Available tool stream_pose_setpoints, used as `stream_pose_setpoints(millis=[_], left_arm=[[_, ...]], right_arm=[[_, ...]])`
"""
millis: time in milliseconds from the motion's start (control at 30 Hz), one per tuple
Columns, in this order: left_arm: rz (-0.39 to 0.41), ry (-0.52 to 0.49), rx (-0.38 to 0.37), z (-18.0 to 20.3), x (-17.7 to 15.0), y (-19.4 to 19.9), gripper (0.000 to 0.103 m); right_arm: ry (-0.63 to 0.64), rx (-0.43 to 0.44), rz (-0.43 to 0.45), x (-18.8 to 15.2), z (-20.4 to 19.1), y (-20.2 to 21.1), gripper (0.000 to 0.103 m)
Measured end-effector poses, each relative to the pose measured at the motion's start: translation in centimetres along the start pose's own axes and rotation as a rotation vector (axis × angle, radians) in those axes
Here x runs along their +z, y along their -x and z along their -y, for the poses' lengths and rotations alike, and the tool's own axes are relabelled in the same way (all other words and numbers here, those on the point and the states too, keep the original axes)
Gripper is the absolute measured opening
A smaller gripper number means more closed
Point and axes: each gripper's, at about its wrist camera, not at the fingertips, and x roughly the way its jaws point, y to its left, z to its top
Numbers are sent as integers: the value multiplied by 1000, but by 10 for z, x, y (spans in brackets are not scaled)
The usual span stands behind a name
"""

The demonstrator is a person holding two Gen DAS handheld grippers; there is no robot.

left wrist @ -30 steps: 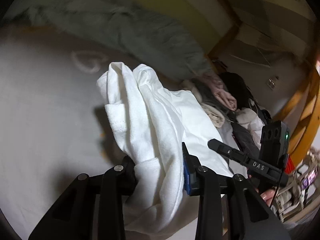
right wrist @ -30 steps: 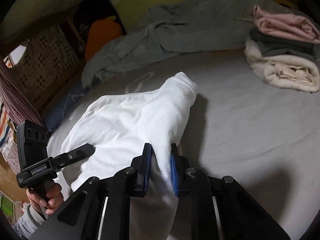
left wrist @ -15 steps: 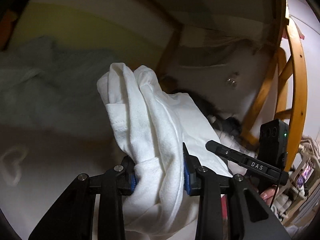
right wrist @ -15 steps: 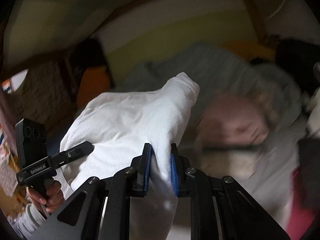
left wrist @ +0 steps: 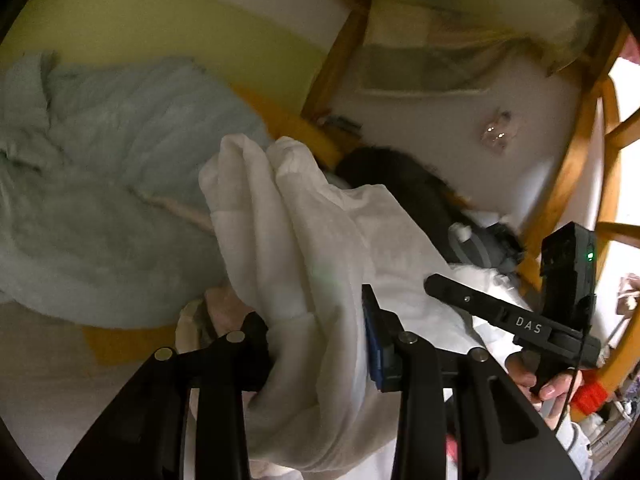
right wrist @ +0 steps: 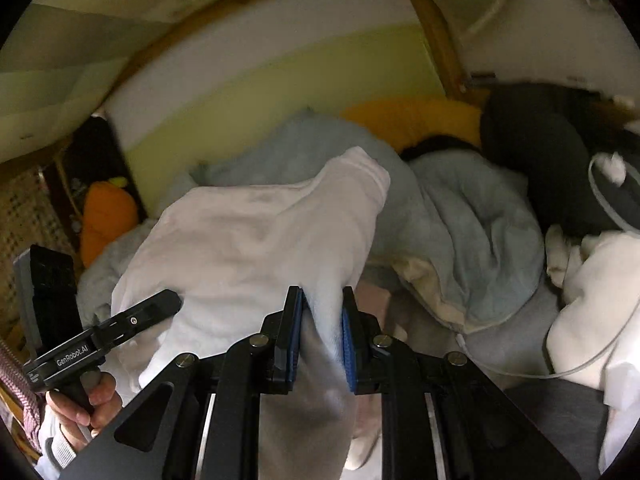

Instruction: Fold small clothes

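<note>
Both grippers clench one white garment (left wrist: 320,248) — left gripper (left wrist: 316,344) on a thick bunched fold, right gripper (right wrist: 320,320) on a thinner edge — holding it lifted over the bed's far edge, above the rumpled blue blanket (right wrist: 472,216).

I am in a home bedroom, over a bed (left wrist: 48,364) with a pale sheet. A rumpled light blue blanket (right wrist: 472,216) is heaped at its far side against a yellow-green and white wall (right wrist: 256,92). Curved wooden rails (left wrist: 576,152) rise to the right of the bed, and an orange plush toy (right wrist: 106,216) sits at the blanket's left end.
</note>
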Motion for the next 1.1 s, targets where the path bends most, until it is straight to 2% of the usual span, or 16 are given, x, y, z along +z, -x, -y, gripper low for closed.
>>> stream_pose_setpoints(millis=[133,267,333,467,500,533,567,600,633,667,700,767,833,867,1000,1100], left_arm=[[-40,36,37,-26,-22,-22,37],[-60,102,-4,-45,-35,-23,40],[-64,83,5,-45,-38,-20,42],[-48,42,95,-37,-36,-15,62],[-32,27,119,-31,-35,-12,64],[0,-5,140,-24,-33,-4,65],[49,-43,160,-16,-31,6,75],[100,-75,187,-10,-29,16,89],[170,-113,220,-2,-30,30,95],[236,-146,248,5,-31,44,103],[293,-182,274,12,-35,58,103],[341,-245,321,22,-41,76,103],[386,-301,361,30,-51,94,103],[414,-325,379,34,-59,103,103],[474,-368,417,42,-91,120,103],[491,-380,466,40,-122,119,103]], right_arm=[[-6,-13,-80,-16,14,-40,19],[2,5,-90,-32,15,-52,22],[1,11,-86,-39,13,-50,22],[46,-33,-69,-42,5,-49,23],[55,-47,-56,-43,4,-48,28],[79,-84,-32,-46,0,-44,33],[110,-133,1,-48,-5,-37,36],[129,-179,43,-50,-9,-29,51],[133,-212,102,-53,-13,-16,71],[128,-222,167,-56,-16,-3,80],[125,-218,255,-61,-19,17,89],[154,-208,341,-68,-28,40,89],[179,-200,378,-76,-36,57,101],[171,-204,397,-81,-37,63,102],[132,-222,538,-116,-37,83,102],[153,-245,546,-140,-39,80,102]])
